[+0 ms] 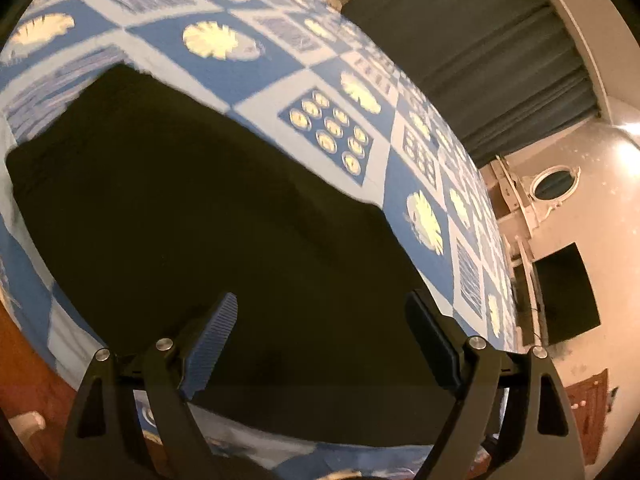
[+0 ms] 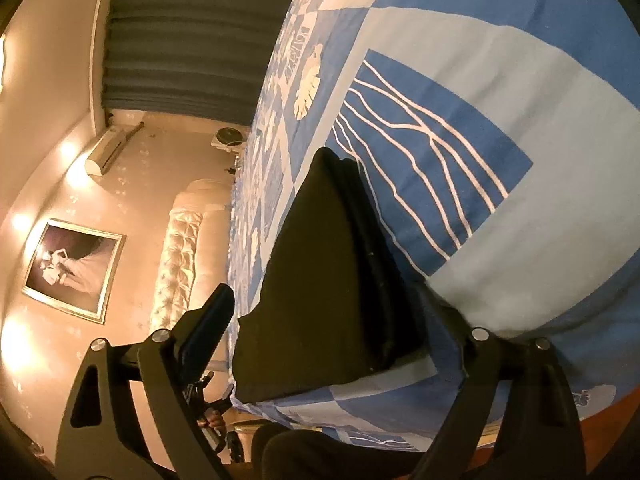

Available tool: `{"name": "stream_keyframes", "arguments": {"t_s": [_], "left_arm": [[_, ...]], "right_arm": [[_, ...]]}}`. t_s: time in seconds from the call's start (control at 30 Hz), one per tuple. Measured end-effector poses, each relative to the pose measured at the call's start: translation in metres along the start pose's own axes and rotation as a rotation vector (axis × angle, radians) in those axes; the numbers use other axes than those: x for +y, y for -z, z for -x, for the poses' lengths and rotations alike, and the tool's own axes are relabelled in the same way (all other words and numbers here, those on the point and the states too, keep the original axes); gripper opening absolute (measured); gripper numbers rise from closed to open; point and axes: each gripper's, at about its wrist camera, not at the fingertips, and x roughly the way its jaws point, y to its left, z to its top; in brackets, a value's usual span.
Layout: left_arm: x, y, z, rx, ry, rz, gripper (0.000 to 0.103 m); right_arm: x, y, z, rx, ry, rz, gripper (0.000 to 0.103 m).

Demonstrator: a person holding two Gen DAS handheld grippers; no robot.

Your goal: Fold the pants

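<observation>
A: We are looking at the bed (image 1: 248, 68) first, its blue and white patchwork cover running from edge to edge. The pants (image 1: 192, 216) are lying on it, dark and already doubled over, close to the near edge of the bed.

B: We are seeing them as a layered stack in the right wrist view, reaching toward the near corner. We are judging them soft and light, limp enough to sag from any single hold, and thick where the layers pile up.

A: So we are thinking of taking hold at two corners of one end, pinching all the layers together.

B: The left tongs (image 1: 320, 336) are standing spread above the dark cloth, pinching nothing. The right tongs (image 2: 332, 320) are standing spread too, the stack between the fingers but not squeezed.

A: We are finding no brand, label or readable writing anywhere.
</observation>
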Motion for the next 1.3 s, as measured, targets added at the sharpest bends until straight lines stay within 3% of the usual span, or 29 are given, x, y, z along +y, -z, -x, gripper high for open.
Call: {"name": "stream_keyframes", "arguments": {"t_s": [0.07,0.1,0.13,0.17,0.3,0.5,0.67,1.07,1.17,1.3], "left_arm": [[0.001,0.0,-0.002,0.009,-0.004,0.005,0.085],[0.002,0.0,-0.001,0.009,-0.007,0.0,0.085],[0.001,0.0,-0.001,0.004,-0.022,-0.015,0.085],[0.0,0.0,-0.001,-0.002,-0.043,-0.032,0.085],[0.002,0.001,0.003,-0.016,-0.09,-0.059,0.085],[0.017,-0.003,0.002,0.0,-0.133,-0.014,0.085],[0.025,-0.005,0.006,-0.003,-0.133,0.016,0.085],[0.02,0.0,0.003,0.013,-0.16,-0.019,0.085],[0.019,0.0,0.002,0.014,-0.167,-0.023,0.085],[0.017,0.001,-0.001,0.018,-0.185,-0.046,0.085]], "right_arm": [[0.005,-0.001,-0.005,0.003,0.049,0.018,0.079],[0.006,0.0,-0.007,0.01,0.078,0.028,0.059],[0.006,0.001,-0.01,0.028,0.106,0.035,0.03],[0.004,0.002,-0.015,0.045,0.131,0.034,0.027],[0.01,0.006,-0.015,0.029,0.156,0.045,0.025],[0.031,0.01,-0.003,-0.013,0.211,0.101,0.024],[0.04,0.008,0.002,-0.039,0.241,0.11,0.023],[0.052,0.012,0.003,-0.086,0.293,0.104,0.023],[0.077,0.015,0.003,-0.112,0.268,0.143,0.023],[0.139,0.03,-0.012,-0.109,0.234,0.288,0.022]]}}
